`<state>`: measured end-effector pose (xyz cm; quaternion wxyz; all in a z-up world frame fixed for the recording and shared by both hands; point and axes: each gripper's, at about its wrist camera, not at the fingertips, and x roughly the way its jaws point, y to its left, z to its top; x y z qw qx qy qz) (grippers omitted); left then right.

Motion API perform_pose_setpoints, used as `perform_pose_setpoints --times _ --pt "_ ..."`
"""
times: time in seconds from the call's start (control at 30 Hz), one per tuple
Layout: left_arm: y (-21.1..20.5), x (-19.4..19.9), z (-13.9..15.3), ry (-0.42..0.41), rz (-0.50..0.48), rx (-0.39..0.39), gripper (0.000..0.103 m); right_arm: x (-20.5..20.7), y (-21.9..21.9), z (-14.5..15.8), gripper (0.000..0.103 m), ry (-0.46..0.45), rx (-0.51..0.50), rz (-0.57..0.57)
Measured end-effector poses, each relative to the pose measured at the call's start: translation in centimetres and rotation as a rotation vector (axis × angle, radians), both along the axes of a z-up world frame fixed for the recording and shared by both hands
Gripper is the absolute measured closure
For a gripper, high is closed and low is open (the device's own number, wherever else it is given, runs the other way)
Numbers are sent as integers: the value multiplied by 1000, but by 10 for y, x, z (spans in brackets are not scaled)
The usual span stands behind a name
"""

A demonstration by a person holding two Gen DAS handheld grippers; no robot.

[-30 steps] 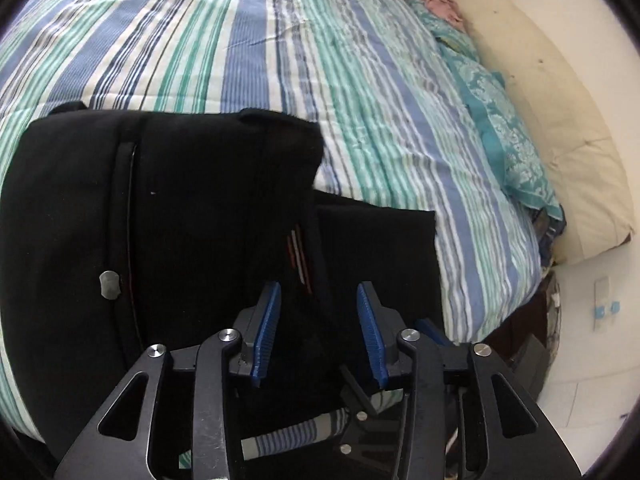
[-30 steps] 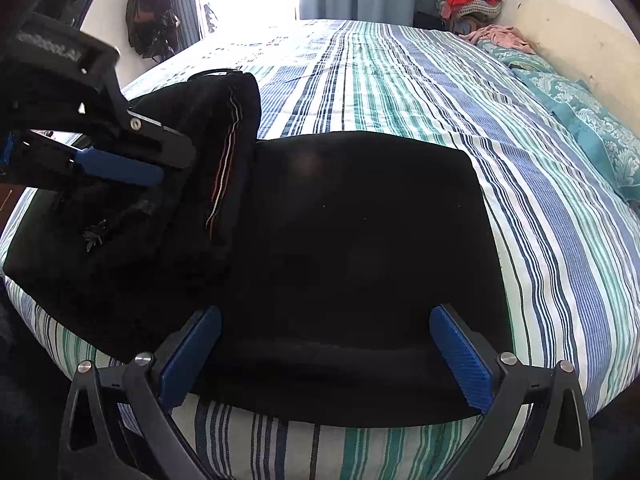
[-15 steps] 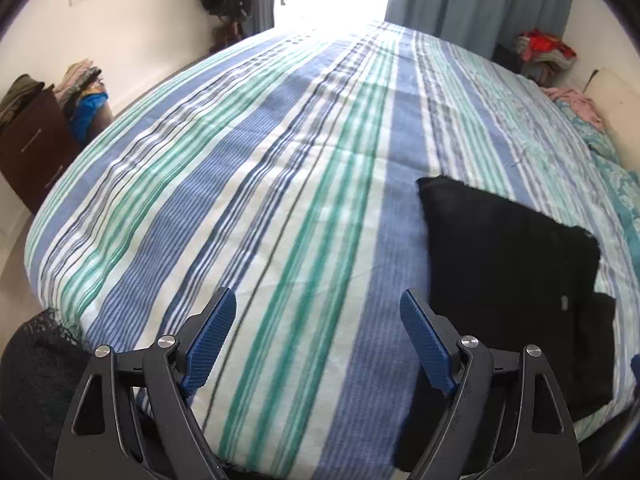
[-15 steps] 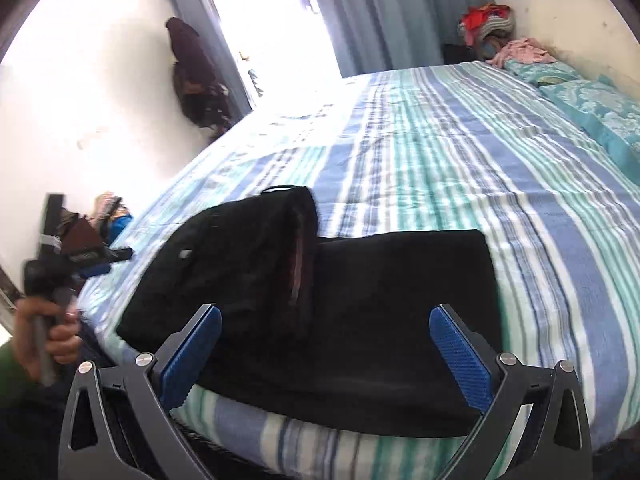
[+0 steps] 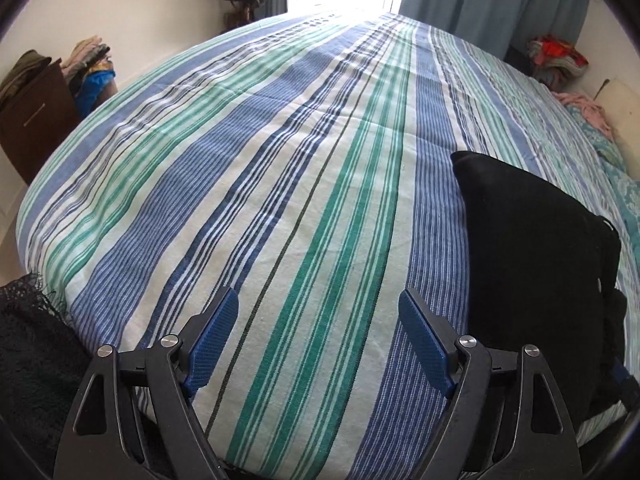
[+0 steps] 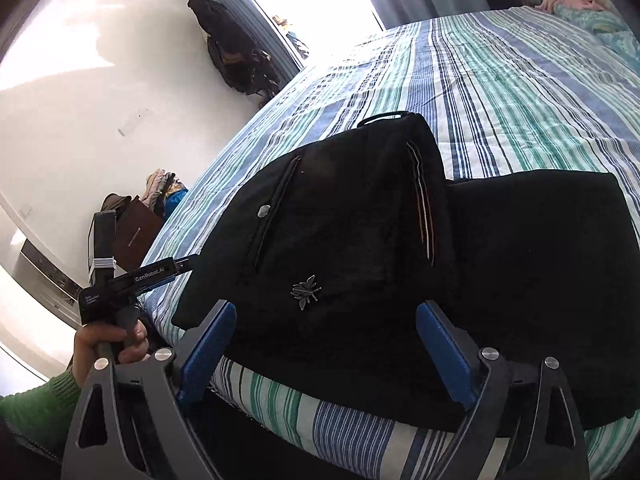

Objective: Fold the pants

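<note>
Pants (image 6: 400, 256) of black cloth lie folded into a thick stack at the near edge of a bed covered by a blue, green and white striped sheet (image 5: 280, 184). A pocket button and a small silver insect emblem (image 6: 306, 291) show on the top layer, and a thin striped trim runs along the fold.

The right gripper (image 6: 324, 352) hovers just above the stack's near edge. Its blue-padded jaws have just been closing a little but stand wide apart; the cloth shows between them, and the pads do not press on it.

The left gripper (image 5: 318, 344) hangs over bare sheet to the left of the pants, which sit at the right margin of its view. Its jaws have just been opening and stand wide with nothing between them. From the right wrist view a bare hand (image 6: 108, 342) in a green sleeve (image 6: 38, 404) holds this tool beside the bed's corner.

Around the bed: a dark wooden cabinet (image 5: 34, 120) heaped with clothes, blue curtains (image 5: 492, 0) by a bright doorway, a dark garment (image 6: 230, 48) hanging on the wall, and pink and red clothes (image 5: 556, 56) piled at the far right. Black lacy fabric (image 5: 32, 344) drapes at the lower left. Nothing lies between either gripper and the pants.
</note>
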<state>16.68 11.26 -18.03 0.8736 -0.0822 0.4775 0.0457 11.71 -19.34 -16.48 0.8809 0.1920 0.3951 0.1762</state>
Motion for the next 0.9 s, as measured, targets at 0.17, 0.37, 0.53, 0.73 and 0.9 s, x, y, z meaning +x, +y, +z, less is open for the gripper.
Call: perform_pose_setpoints --times 0.17,0.37,0.53,0.73,0.9 --pt "3 1 -6 27 19 -35 19 15 -2 -4 26 12 -21 -18" --pt "7 2 -10 40 42 -50 19 29 -5 0 84 84 -55 26" --pt "6 0 -9 37 39 -56 19 26 -11 56 91 -79 -104 49" --pt "3 -3 -8 36 18 -40 19 57 -38 0 82 147 -100 66" --pt "3 -1 -10 40 26 -47 19 70 -75 -2 69 192 154 67"
